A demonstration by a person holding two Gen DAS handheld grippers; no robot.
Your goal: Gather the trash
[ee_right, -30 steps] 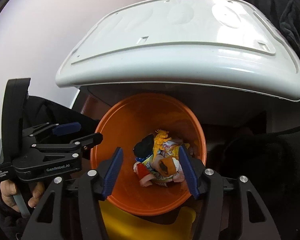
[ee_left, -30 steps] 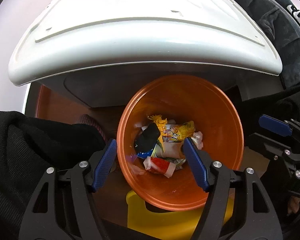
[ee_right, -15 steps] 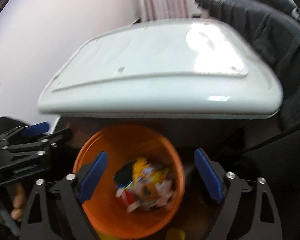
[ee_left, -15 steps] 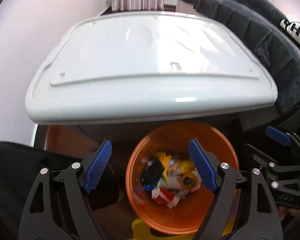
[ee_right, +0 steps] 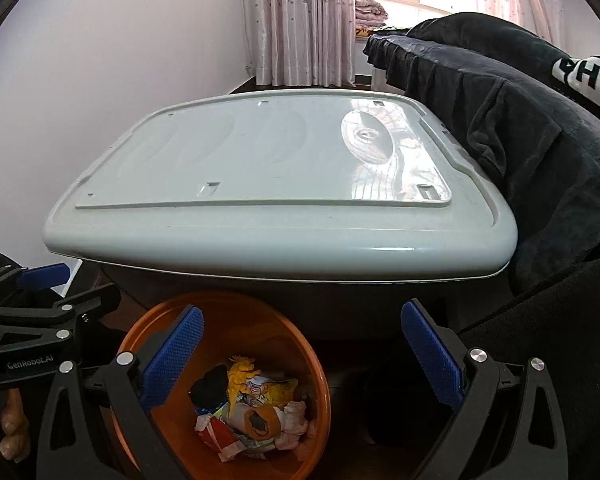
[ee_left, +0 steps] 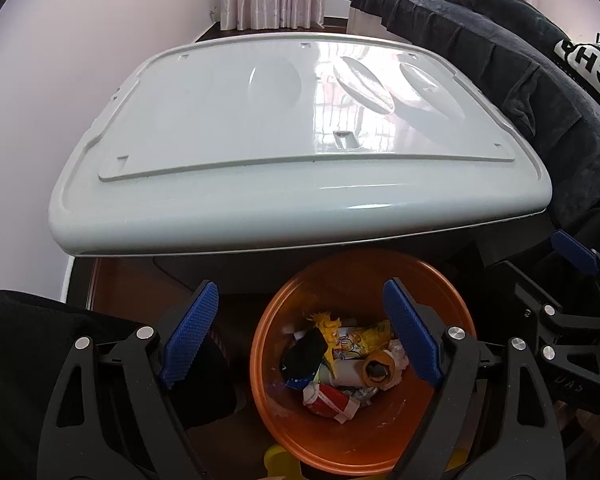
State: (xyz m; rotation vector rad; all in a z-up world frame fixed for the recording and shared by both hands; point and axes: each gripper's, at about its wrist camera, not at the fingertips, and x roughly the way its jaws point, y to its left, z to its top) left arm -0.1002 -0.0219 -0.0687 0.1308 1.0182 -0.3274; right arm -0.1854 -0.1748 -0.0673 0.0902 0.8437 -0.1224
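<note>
Nearest, left gripper (ee_left: 300, 340) with blue pads spread and opening further, nothing between them; right gripper (ee_right: 300, 364) likewise wide and opening, nothing held. Both aimed down at an orange bin (ee_left: 452, 300) on the floor, half tucked under a white tabletop (ee_left: 260, 140).

In the bin, at the bottom: trash (ee_left: 340, 364) in a loose heap. Among it a crumpled yellow wrapper (ee_left: 374, 332) with print, a black scrap (ee_left: 304, 356) on the left, a red-and-white packet (ee_left: 330, 398) at the near side, a brown roll (ee_left: 378, 370) with a dark hole, end facing up, a bit of blue (ee_left: 298, 383), and white crumpled tissue (ee_right: 294, 420) at the right. Bin walls smooth, bare above the heap.

Just below the bin's near rim, something yellow (ee_left: 278, 456), only partly seen.

Beyond, tabletop glossy, bare, with shallow moulded ovals. Dark cloth (ee_right: 500, 128) draped beside it at right. Farthest, pale curtains (ee_right: 304, 20) against a window.
</note>
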